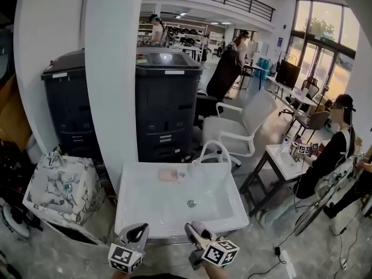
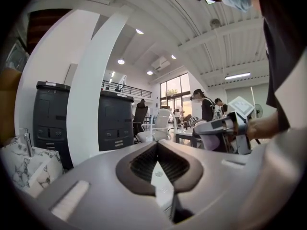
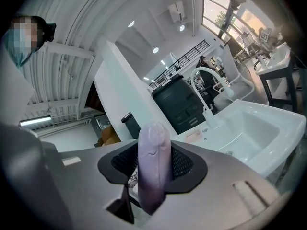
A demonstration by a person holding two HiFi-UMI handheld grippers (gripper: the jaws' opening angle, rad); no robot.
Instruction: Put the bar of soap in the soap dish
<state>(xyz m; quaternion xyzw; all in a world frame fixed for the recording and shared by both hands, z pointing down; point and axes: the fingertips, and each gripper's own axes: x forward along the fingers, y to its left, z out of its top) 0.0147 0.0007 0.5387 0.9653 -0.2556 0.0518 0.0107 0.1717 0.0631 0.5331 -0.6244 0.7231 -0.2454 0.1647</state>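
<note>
A lilac bar of soap stands on edge between the jaws of my right gripper, which is shut on it. In the head view that gripper hovers at the near edge of the white sink, soap in its jaws. A pink soap dish lies on the sink's back rim, left of the curved faucet; it also shows in the right gripper view as the soap dish. My left gripper sits beside the right one, its tips meeting with nothing between them.
A white pillar and black cabinets stand behind the sink. A marble-patterned basin sits on the left. To the right are a white chair, a small table and a seated person.
</note>
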